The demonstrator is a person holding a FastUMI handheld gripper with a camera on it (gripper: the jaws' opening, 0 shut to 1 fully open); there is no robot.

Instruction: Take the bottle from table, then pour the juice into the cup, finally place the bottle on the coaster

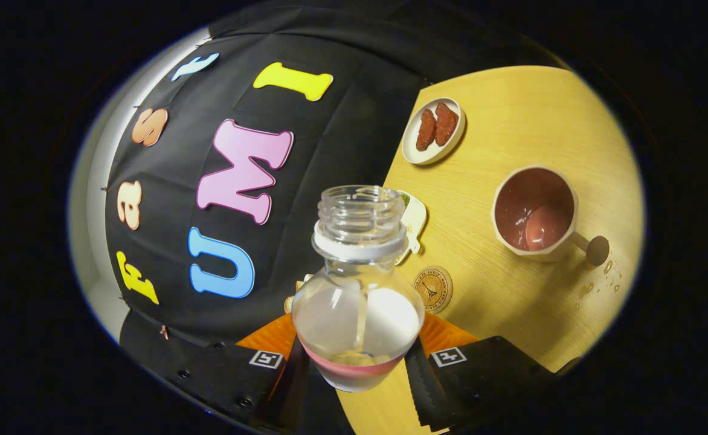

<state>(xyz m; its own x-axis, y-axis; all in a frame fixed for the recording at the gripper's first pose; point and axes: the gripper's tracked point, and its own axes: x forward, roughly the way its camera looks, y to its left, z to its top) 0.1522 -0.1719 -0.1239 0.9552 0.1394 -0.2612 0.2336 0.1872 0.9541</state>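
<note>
A light wooden table [529, 115] is seen from above at a steep tilt, its far edge running against the booth's black cloth wall [342, 139].

A clear plastic bottle [357, 290] is held in the gripper [357, 356], both fingers pressed against its rounded lower body, one on each side. The bottle is uncapped, with a threaded neck and a white ring below it. Only a thin layer of pink juice is left at its bottom.

A cream cup [535, 214] with a handle stands on the table well beyond the fingers, toward the table's near edge. Reddish juice is seen inside it. A few drops of liquid [601, 278] lie on the wood just beside the handle.

A small white oval dish [434, 131] sits near the table's far edge, and two reddish-brown pieces of food [437, 125] lie in it side by side.

A round cork coaster [433, 289] with a dark printed design lies flat on the table just beside the bottle, between bottle and cup. A small pale object [414, 220] is partly hidden behind the bottle's neck, and what it is cannot be told.
</note>
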